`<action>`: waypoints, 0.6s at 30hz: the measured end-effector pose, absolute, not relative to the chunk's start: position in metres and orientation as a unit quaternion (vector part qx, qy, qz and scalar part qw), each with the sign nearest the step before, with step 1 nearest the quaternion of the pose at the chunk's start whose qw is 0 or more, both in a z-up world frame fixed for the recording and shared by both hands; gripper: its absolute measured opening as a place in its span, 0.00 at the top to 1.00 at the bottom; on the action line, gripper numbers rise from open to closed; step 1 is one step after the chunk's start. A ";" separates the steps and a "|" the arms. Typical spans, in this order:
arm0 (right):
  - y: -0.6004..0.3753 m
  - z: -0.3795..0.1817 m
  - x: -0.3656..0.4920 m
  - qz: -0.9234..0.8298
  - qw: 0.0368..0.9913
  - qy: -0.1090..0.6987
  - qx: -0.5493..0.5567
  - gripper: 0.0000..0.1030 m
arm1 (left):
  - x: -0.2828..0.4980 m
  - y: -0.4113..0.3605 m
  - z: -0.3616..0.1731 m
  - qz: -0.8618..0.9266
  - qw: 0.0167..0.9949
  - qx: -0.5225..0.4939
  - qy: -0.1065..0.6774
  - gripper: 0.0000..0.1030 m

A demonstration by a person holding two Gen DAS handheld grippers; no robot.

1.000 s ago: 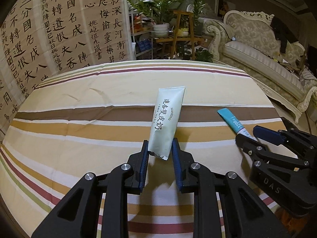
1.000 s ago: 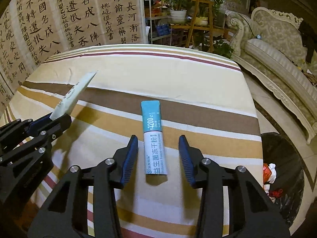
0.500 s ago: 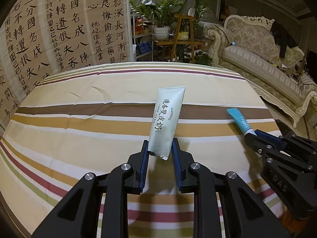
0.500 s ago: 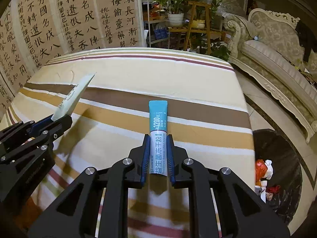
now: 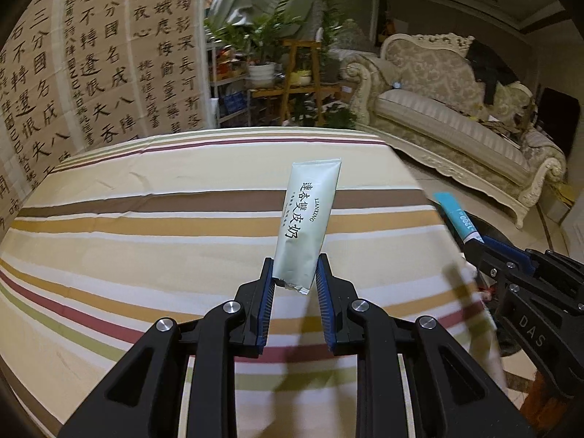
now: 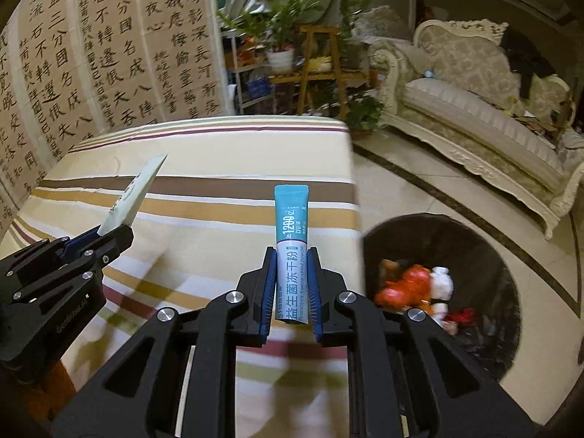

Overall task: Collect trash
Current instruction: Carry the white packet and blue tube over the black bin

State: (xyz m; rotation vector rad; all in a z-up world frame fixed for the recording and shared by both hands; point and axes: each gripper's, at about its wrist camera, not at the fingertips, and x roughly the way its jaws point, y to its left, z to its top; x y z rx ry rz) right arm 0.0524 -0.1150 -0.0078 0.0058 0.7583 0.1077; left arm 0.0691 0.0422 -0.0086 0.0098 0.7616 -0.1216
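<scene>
My left gripper (image 5: 294, 273) is shut on the lower end of a pale green tube (image 5: 308, 222) with black Chinese lettering and holds it above the striped tablecloth (image 5: 146, 219). My right gripper (image 6: 292, 273) is shut on a teal and white sachet (image 6: 292, 233) and holds it lifted near the table's right edge. The sachet (image 5: 454, 215) and the right gripper (image 5: 485, 248) also show at the right of the left wrist view. The tube (image 6: 137, 188) and the left gripper (image 6: 106, 233) show at the left of the right wrist view.
A dark round trash bin (image 6: 485, 241) stands on the floor right of the table, holding red and white scraps (image 6: 419, 284). A cream sofa (image 6: 474, 102) stands beyond it. A calligraphy screen (image 5: 91, 54) and plant stand (image 5: 299, 73) stand behind the table.
My right gripper closed on the sachet and lifted it off the cloth toward the right. My left gripper has raised the tube higher above the table.
</scene>
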 end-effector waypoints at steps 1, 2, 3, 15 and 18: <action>-0.121 -0.007 0.049 0.047 0.929 0.367 0.005 0.84 | 0.067 0.036 -0.008 -0.064 0.927 0.007 0.370 0.77; -0.128 -0.006 0.045 0.042 0.930 0.365 0.007 0.84 | 0.066 0.032 -0.008 -0.067 0.927 0.009 0.370 0.77; -0.135 -0.006 0.041 0.035 0.931 0.363 0.010 0.84 | 0.064 0.024 -0.007 -0.074 0.927 0.012 0.368 0.77; -0.218 -0.007 0.015 -0.036 0.936 0.346 0.055 0.84 | 0.058 -0.045 -0.002 -0.124 0.926 0.042 0.354 0.77; -0.236 -0.009 0.010 -0.051 0.936 0.342 0.065 0.84 | 0.057 -0.058 -0.003 -0.130 0.925 0.047 0.354 0.77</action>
